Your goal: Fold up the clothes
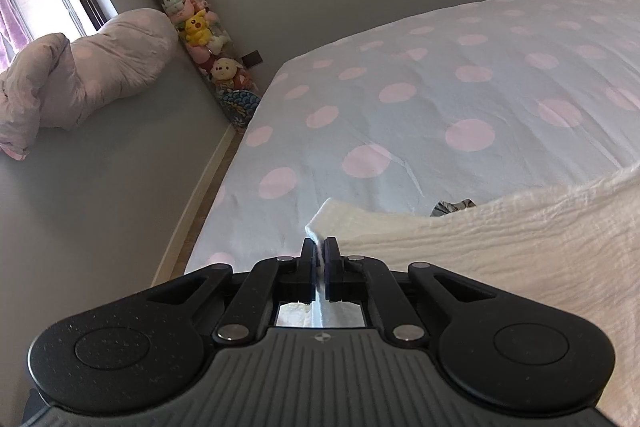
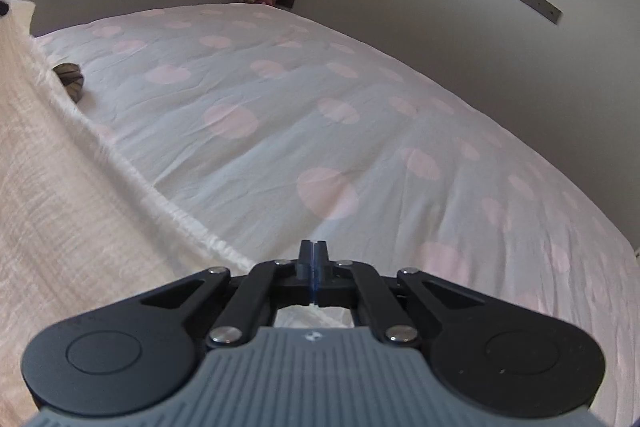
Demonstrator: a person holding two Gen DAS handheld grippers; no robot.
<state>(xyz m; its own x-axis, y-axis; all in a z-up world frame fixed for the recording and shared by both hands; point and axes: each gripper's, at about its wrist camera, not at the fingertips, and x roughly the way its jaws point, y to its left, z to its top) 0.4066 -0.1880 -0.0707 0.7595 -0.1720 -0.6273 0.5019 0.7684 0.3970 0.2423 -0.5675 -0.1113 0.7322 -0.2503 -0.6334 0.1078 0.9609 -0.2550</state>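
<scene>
One white cloth (image 1: 500, 259), crinkly stuff, is lifted off the bed (image 1: 440, 99) with its top edge strung between two grippers, so the long axis runs side to side. Left gripper (image 1: 319, 247) is clamped on its corner. Right gripper (image 2: 314, 247) is squeezed tight too, cloth bunched beneath, but I can't tell if it's pinching any. One small striped thing (image 2: 70, 77) sits behind it.

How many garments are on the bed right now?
2: a white garment held by both grippers, and a striped dark item mostly hidden behind it. More may be hidden.
</scene>
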